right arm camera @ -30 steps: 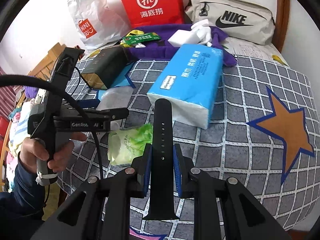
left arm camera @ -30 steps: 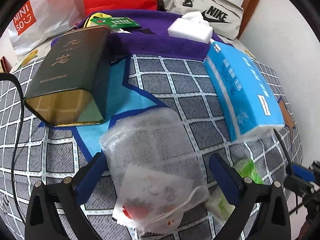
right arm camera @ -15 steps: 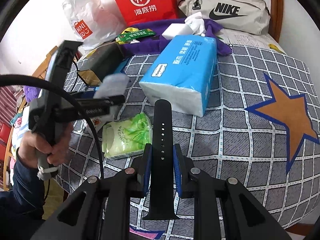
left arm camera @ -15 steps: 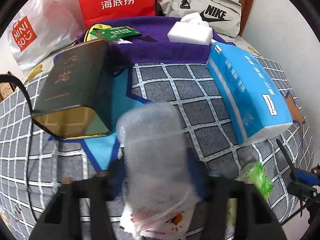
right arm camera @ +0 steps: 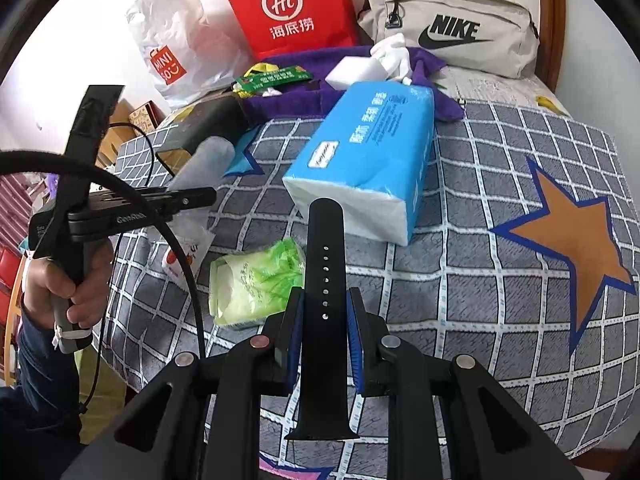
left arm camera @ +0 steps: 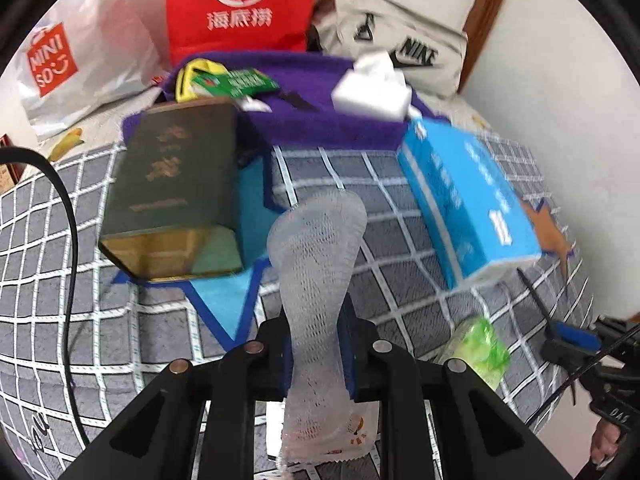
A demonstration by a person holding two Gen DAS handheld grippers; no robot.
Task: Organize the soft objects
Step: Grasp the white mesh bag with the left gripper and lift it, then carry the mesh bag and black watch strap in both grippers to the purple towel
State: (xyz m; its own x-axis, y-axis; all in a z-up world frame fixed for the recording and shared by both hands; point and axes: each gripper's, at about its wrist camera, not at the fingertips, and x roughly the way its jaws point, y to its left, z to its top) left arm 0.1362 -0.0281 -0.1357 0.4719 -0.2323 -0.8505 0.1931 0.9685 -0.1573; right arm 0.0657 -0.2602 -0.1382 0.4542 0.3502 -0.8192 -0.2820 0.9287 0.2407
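A white mesh pouch (left arm camera: 316, 264) stands squeezed narrow between the blue pads of my left gripper (left arm camera: 318, 344), whose jaws are closing on it. From the right wrist view the pouch (right arm camera: 208, 160) hangs above the bed in that gripper (right arm camera: 192, 200), held by a person's hand (right arm camera: 76, 280). A small snack packet (left arm camera: 352, 436) shows under the pouch. My right gripper (right arm camera: 324, 332) is shut on a black watch strap (right arm camera: 324, 280) that sticks up between its pads. A green wipes pack (right arm camera: 256, 284) lies on the checked bedspread (right arm camera: 480, 280) just ahead of it.
A blue tissue pack (right arm camera: 368, 168) lies mid-bed and a dark green tin (left arm camera: 176, 184) to the left. Behind them a purple towel (left arm camera: 320, 120) carries a white block (left arm camera: 372, 96) and small packets. A red bag (left arm camera: 240, 4), a white shopping bag (left arm camera: 80, 52) and a beige pouch (right arm camera: 452, 32) line the wall.
The left gripper's jaws went from wide open around the mesh pouch to pressed on it, and the pouch has risen off the bedspread. The right gripper and strap have not moved.
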